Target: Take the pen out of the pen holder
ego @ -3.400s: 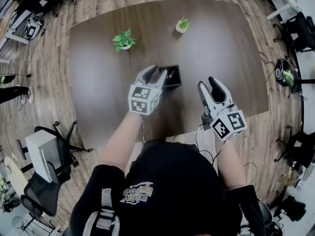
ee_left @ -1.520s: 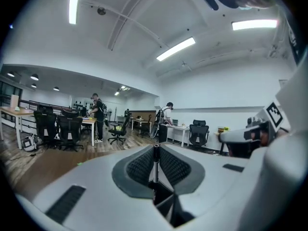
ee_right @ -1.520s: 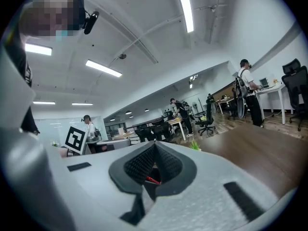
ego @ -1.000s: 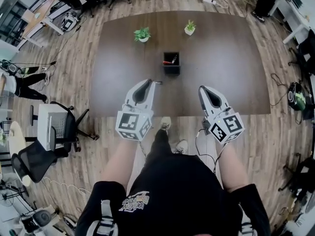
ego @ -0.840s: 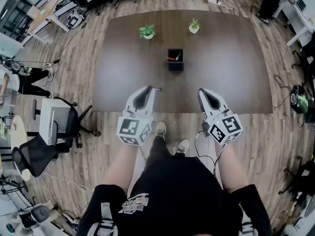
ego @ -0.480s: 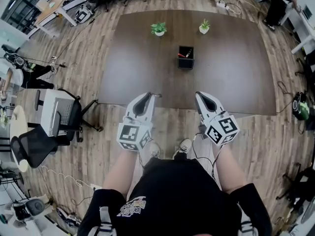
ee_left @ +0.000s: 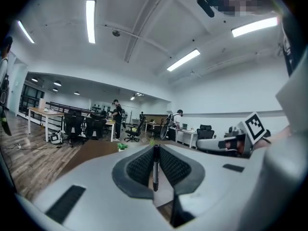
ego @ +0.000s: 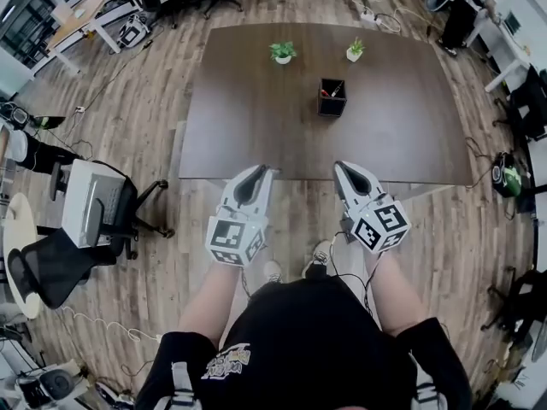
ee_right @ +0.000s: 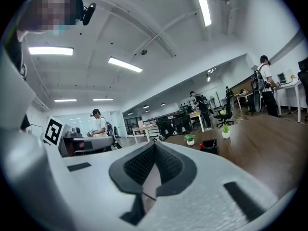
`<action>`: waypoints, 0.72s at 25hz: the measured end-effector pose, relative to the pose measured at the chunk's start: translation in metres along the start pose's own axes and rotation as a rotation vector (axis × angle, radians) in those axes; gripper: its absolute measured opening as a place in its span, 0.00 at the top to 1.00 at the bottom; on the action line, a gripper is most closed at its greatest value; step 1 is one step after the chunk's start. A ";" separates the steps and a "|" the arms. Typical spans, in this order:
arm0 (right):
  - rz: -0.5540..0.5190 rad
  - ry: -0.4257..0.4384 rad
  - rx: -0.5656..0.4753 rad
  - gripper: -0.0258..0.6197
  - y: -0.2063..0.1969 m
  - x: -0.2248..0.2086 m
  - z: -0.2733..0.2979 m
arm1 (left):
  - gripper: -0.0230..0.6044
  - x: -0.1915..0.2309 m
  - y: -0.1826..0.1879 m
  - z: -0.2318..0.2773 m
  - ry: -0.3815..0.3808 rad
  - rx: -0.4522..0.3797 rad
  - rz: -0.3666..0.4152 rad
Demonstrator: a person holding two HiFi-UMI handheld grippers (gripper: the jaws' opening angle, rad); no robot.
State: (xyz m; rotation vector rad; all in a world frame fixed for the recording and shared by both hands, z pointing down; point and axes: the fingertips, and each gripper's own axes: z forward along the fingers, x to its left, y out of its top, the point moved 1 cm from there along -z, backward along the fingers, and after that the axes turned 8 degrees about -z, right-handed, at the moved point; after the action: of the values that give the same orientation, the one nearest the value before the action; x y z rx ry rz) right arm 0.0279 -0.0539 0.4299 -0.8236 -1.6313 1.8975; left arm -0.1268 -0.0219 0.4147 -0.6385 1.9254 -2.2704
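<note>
The black square pen holder (ego: 332, 97) stands on the dark wooden table (ego: 256, 135), far ahead of both grippers, with pens still sticking out of it. My left gripper (ego: 259, 172) hangs over the floor just short of the table's near edge. It is shut on a slim dark pen (ee_left: 155, 167), which stands upright between the ribbed pads (ee_left: 140, 166). My right gripper (ego: 344, 168) is level with it to the right, shut with nothing between its pads (ee_right: 168, 165). The right gripper view shows the holder (ee_right: 209, 146) small and distant.
Two small potted plants (ego: 283, 53) (ego: 354, 49) stand at the table's far side. An office chair and a grey box (ego: 90, 202) sit on the floor to the left. Desks, chairs and several people (ee_right: 263, 85) fill the room beyond.
The person has stepped back from the table. Both grippers have moved off the tabletop to over the floor, and the pen holder has receded. The left gripper stays shut on the pen.
</note>
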 end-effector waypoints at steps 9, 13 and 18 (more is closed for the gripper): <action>0.001 -0.174 0.021 0.95 -0.014 0.044 -0.034 | 0.91 -0.003 -0.015 -0.026 -0.184 0.044 -0.014; 0.011 -0.242 0.025 0.95 -0.021 0.044 -0.056 | 0.91 -0.014 -0.024 -0.028 -0.239 0.059 -0.021; 0.015 -0.272 0.020 0.95 -0.022 0.047 -0.070 | 0.91 -0.024 -0.025 -0.035 -0.262 0.059 -0.020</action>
State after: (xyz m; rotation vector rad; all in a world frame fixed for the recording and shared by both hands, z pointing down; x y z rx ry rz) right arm 0.0454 0.0308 0.4387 -0.5903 -1.7620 2.1076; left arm -0.1132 0.0229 0.4287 -0.9002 1.7307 -2.1215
